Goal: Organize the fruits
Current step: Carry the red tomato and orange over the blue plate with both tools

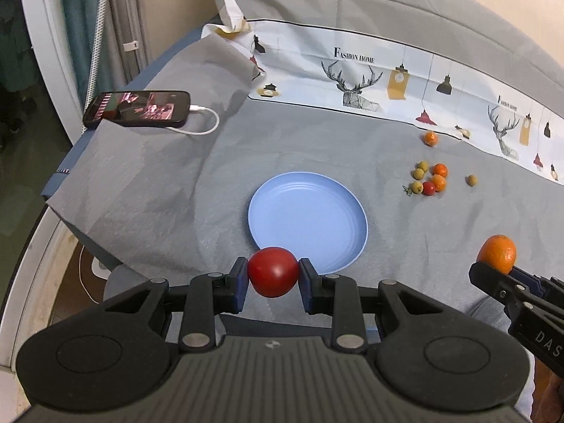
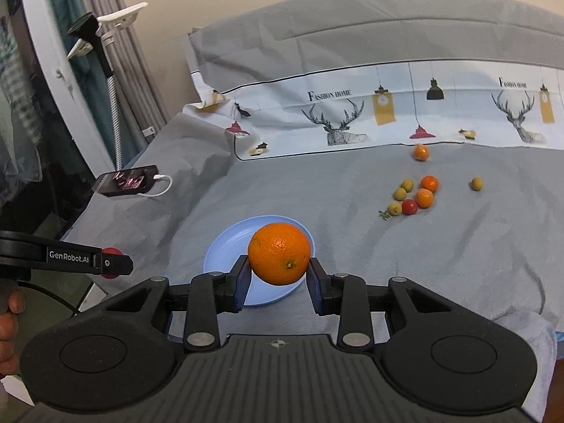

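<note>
Far left on the bed [image 1: 148,183]: phone [image 1: 137,108] on its charging cable [image 1: 204,120], well clear of the work area, ignore. Left claw [image 1: 273,273] is pinching a red tomato [image 1: 273,271], pads on both flanks, fruit off the cover. Blue plate [image 1: 282,197] lies on the grey cover directly ahead of and below that claw; the tomato overlaps the plate's near rim in the left wrist view, so the drop is a short push forward plus a lowering. Plate is bare. Right claw [image 2: 278,271] is pinching an orange [image 2: 279,253], stem dimple facing the camera, also held aloft. In the right wrist view the plate sits under and slightly left of the orange, so that claw also needs only a small forward-left move. My read: both claws are about equally close, left one a touch nearer the rim; they come in from opposite sides, so stagger the releases to avoid fruit knocking or rolling off the shallow rim. Further right, near the patterned pillow edge [image 1: 387,81]: cluster of small fruits [image 1: 428,178], orange, red and greenish ones touching, one small orange [image 1: 430,138] apart behind it, one greenish fruit [image 1: 471,179] off to the right. All still to be collected, well apart from the plate.
</note>
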{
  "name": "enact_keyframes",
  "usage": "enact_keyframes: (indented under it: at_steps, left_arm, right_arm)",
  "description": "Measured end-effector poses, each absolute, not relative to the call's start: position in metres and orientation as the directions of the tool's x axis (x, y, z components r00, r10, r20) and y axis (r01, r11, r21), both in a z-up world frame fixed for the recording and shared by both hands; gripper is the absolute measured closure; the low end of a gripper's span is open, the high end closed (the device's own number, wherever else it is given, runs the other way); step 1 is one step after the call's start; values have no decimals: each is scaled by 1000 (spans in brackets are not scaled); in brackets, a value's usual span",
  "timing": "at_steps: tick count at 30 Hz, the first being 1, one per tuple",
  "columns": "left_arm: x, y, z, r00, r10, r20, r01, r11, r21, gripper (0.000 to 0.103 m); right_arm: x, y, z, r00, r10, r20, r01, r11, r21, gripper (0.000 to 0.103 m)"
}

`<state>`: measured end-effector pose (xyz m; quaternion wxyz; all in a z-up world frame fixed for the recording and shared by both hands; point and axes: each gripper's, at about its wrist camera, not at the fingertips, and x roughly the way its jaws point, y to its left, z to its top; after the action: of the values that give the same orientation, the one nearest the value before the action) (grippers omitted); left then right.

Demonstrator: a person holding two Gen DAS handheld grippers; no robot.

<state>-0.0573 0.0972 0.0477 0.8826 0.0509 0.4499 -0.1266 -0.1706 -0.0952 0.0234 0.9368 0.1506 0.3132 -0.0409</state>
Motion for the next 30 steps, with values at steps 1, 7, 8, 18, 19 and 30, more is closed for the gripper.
enact_keyframes:
  at_steps: [1, 7, 8, 18, 19, 30]
  left_arm:
    - [-58, 100, 48, 566, -181, -804, 269, 963, -27, 69]
    - [-58, 108, 48, 570, -192, -799, 270, 962, -39, 69]
    - [-57, 109, 48, 572, -192, -798, 270, 962, -39, 69]
    - [-54, 110, 41, 561, -195, -805, 268, 962, -47, 69]
    - [-54, 110, 41, 559, -195, -806, 269, 962, -46, 69]
    - [-42, 108, 27, 533, -182, -826, 262, 964, -44, 69]
  right_arm:
    - [-171, -93, 25, 800, 16, -599, 168, 953, 250, 67]
    - [-167, -84, 28, 797, 10, -604, 165, 958, 233, 67]
    - [-167, -82, 27, 795, 10, -606, 166, 958, 233, 67]
    - [-165, -81, 21, 780, 12, -626, 175, 956, 236, 67]
    - [-164, -81, 21, 779, 12, -627, 175, 956, 236, 67]
    - [-153, -83, 13, 757, 18, -653, 181, 955, 237, 67]
